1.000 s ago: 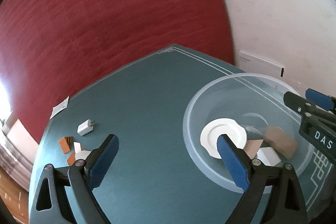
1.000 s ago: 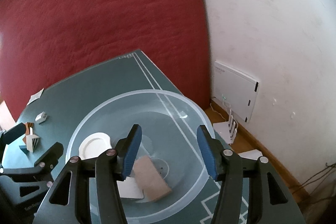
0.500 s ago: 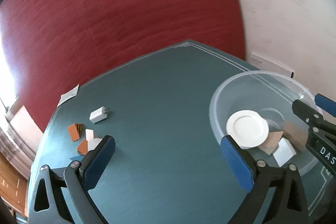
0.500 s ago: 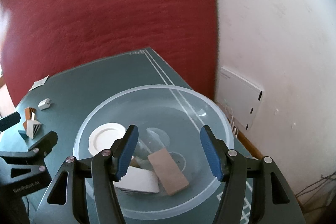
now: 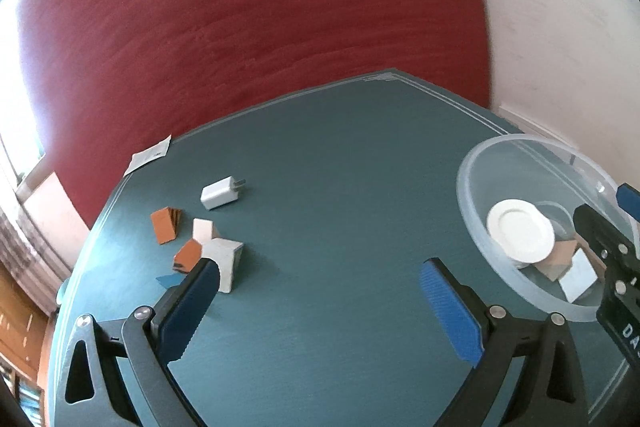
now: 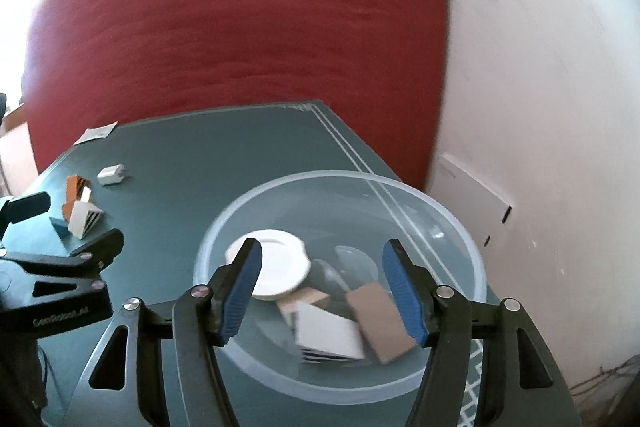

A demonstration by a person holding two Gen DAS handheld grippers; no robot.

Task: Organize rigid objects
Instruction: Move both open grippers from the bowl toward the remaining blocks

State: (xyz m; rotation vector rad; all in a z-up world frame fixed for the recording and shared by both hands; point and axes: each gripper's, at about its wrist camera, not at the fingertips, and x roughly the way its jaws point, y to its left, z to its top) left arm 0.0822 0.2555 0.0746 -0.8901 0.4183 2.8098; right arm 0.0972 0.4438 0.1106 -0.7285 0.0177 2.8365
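Observation:
A clear plastic bowl [image 6: 460, 235] [image 5: 472, 187] stands on the teal table's right side. Inside lie a white plate [image 6: 280, 267] [image 5: 520, 231], a white box [image 6: 328, 335] and a tan box [image 6: 380, 319]. My right gripper [image 6: 322, 267] hovers over the bowl with its jaws opening and nothing between them. At the table's left lie a white charger [image 5: 218, 193] [image 6: 112, 175], orange cards [image 5: 164, 225], an orange box [image 5: 188, 255] and a white box [image 5: 224, 257]. My left gripper [image 5: 320, 275] is wide open and empty above the table's middle, its left finger close to the white box.
A paper slip [image 5: 148, 155] lies at the table's far left edge. A red curtain [image 5: 260, 19] hangs behind the table and a white wall [image 6: 540, 87] runs along its right side, with a white panel [image 6: 472, 187] low on it.
Both grippers have swung left: the bowl has slid right in both views and the small objects at the left have come closer. The right jaws have spread wider.

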